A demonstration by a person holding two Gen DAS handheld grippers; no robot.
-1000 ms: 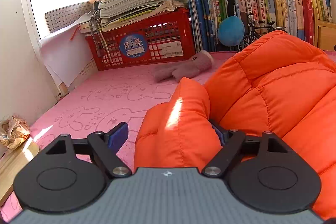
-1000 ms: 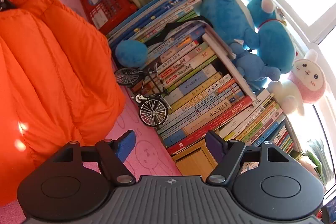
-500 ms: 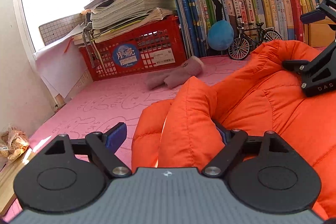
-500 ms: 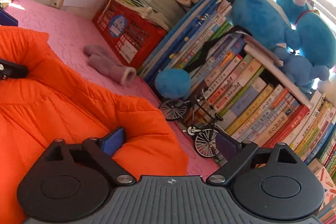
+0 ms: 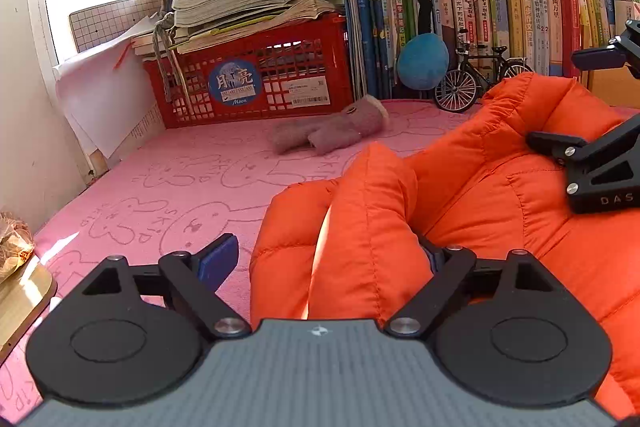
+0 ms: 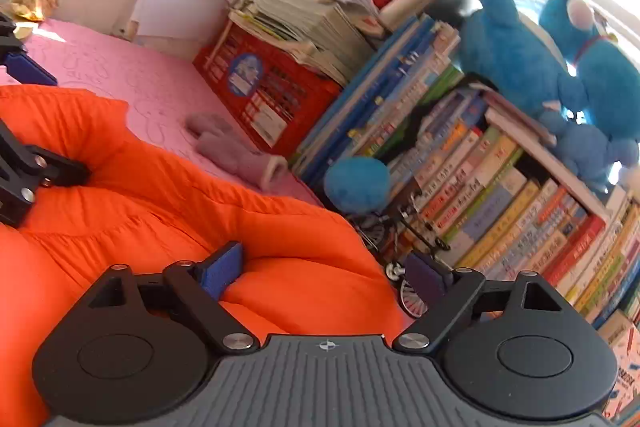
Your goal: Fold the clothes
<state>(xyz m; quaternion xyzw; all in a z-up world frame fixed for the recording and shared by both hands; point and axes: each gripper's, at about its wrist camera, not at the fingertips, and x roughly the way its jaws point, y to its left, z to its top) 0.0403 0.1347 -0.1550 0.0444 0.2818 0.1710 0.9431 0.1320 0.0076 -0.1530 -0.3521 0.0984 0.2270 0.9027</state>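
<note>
My right gripper [image 6: 326, 267] has swung round from the bookshelf and now sits over the far end of the orange puffer jacket [image 5: 500, 195], where a second ago it was looking at book spines and a toy bicycle [image 5: 476, 83]; that puts both my tools on the garment, one at each end, which I read as the set-up for the next fold rather than the fold itself. The jacket is heaped on the pink bedsheet [image 5: 168, 187], filling my left view from three o'clock down to five, with a puffed fold standing up at dead centre. My left gripper [image 5: 324, 259] is opening right now, jaws spread wide: that fold sits between them, the right pad buried against it at four o'clock, the blue left pad [image 5: 218, 259] clear of the fabric at eight o'clock, so nothing is clamped. Over on the right, the jaws stand wide and released: a bulge of orange lies between them at six o'clock, the left pad resting just against the cloth, the right pad out over the toy bicycle's wheel. No grip there either. Beyond, at twelve o'clock in the left view, the grey gloves [image 5: 332, 133] and red crate [image 5: 256, 83] sit well apart from the jacket, out of my way.
</note>
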